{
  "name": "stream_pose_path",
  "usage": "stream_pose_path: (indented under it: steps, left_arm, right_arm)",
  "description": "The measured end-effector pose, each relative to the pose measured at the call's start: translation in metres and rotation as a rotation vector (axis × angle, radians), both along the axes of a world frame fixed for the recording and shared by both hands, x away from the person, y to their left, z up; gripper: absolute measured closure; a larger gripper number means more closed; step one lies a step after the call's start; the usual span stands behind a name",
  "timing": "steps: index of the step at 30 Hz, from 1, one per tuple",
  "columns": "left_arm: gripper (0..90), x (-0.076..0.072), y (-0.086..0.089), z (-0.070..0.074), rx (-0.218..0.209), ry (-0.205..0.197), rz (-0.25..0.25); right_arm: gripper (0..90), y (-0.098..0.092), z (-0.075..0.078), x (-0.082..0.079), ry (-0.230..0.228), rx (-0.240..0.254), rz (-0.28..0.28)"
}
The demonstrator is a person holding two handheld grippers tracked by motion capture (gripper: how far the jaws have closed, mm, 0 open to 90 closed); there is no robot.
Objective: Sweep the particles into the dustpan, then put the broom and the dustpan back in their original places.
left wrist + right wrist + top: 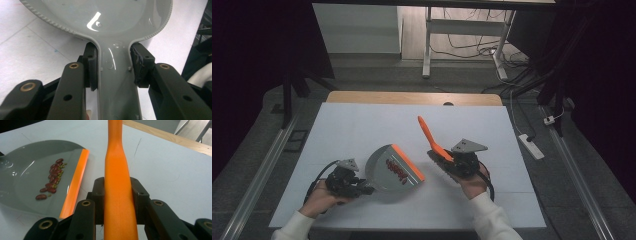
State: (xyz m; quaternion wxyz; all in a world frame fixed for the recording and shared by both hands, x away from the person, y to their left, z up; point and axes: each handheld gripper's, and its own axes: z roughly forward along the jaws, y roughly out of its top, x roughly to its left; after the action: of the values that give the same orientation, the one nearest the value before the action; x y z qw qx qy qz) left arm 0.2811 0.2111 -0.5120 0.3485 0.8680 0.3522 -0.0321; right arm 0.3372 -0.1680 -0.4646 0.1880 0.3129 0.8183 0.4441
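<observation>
Bench (362,125) covered by one white sheet, its wooden far edge exposed, carries one grey dustpan (389,170) with an orange front lip, lying left of centre with the lip turned toward the right hand. Dustpan interior holds one loose cluster of dark red beans (51,183) mixed with smaller greenish grains, too many and too small to count, resting just behind the lip. Left hand-held gripper (113,67) is pinching the dustpan's narrow grey handle, one pad pressed against each side of it, where the handle widens into the pan. Right hand-held gripper (117,192) is pinching one orange brush handle (430,137), which in the high view rises at a slant away from the person, its tip above bare sheet right of the dustpan and apart from it. Between brush handle and dustpan lip the sheet is bare, so nothing stands in the way. Two hands enter from the near edge, each in a white sleeve. Beyond the bench stand one white table frame (428,45) and loose cables on the floor; one white power strip (532,146) lies on the floor right of the bench.
</observation>
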Motion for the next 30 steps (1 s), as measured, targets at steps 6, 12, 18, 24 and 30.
stream_pose_path:
  steps: [6, 12, 18, 24, 30]
  left_arm:
    - [61.3, 0.000, 0.002, 0.002, -0.022, -0.015, 0.034]
    - [61.3, -0.001, 0.003, 0.004, -0.032, -0.025, 0.063]
    - [61.3, 0.000, 0.007, 0.005, -0.046, -0.043, 0.111]
    - [61.4, -0.001, 0.010, 0.007, -0.059, -0.052, 0.138]
    - [61.3, -0.002, 0.011, 0.007, -0.055, -0.060, 0.173]
  right_arm:
    - [70.0, -0.006, 0.004, -0.003, -0.009, -0.002, -0.001]
    - [70.1, -0.017, 0.008, -0.007, -0.006, 0.001, -0.006]
    - [70.0, -0.026, 0.007, -0.009, 0.012, -0.002, -0.009]
    - [70.0, -0.032, 0.007, -0.013, 0.018, -0.005, -0.012]
    - [70.1, -0.040, 0.005, -0.016, 0.045, -0.003, -0.021]
